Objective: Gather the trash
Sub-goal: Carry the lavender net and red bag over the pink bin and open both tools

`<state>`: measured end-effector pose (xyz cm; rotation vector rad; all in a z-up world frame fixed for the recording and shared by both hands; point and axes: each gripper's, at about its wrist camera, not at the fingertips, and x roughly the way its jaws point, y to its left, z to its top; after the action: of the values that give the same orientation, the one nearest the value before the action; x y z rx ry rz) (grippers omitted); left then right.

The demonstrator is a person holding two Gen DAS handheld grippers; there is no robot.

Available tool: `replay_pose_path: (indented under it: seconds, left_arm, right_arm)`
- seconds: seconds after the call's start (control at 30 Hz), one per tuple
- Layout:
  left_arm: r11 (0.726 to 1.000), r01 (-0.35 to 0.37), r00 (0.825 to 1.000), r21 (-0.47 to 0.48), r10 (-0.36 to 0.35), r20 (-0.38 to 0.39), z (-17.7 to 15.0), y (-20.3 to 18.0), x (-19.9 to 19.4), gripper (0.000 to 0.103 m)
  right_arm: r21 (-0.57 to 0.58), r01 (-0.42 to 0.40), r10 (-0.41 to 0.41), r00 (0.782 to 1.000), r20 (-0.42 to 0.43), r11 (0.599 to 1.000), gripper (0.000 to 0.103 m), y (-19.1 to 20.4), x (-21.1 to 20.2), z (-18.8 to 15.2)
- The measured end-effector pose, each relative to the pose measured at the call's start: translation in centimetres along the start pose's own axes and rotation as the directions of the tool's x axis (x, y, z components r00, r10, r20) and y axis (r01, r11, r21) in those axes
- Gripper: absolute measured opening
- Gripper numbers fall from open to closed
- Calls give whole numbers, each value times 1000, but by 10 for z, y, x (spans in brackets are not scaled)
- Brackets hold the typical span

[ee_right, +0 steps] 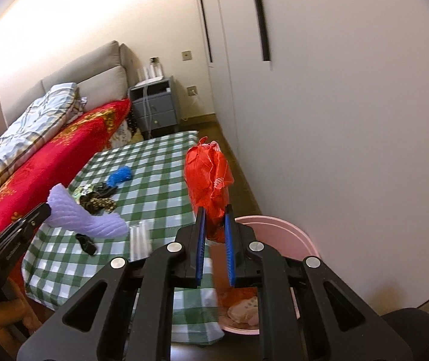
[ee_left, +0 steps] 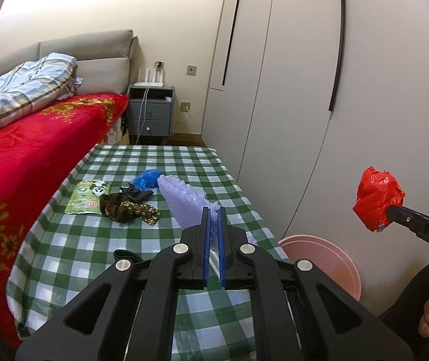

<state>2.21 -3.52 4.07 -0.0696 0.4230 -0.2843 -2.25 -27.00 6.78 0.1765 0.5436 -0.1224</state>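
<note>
Blue-padded fingers of the left gripper point(ee_left: 213, 210) grip a lilac bubble-wrap sheet point(ee_left: 184, 200) above the green-checked worktop point(ee_left: 73, 240). At right, the right gripper point(ee_right: 213, 210) clamps a crumpled red plastic bag point(ee_right: 208, 174) beside the pink bin point(ee_right: 280, 234). A blue bag point(ee_left: 146, 178), snack packet point(ee_left: 89, 195) and dark cloth point(ee_left: 127, 207) lie farther back.

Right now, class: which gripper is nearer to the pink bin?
Right. The right gripper, holding the red bag, is just above the pink bin; the left gripper holds bubble wrap over the table.
</note>
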Motion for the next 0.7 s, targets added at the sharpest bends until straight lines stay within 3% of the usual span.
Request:
replay_pose_path:
  seconds: [0.43, 0.7]
  left_arm:
    - [995, 99, 995, 22, -99, -22, -2, -30, 24, 5]
    - [981, 190, 981, 35, -189, -49, -6, -59, 48, 5]
  right_arm:
    - [69, 63, -61, 998, -28, 996, 13, -23, 14, -1]
    - [119, 82, -78, 996, -39, 990, 12, -37, 22, 0]
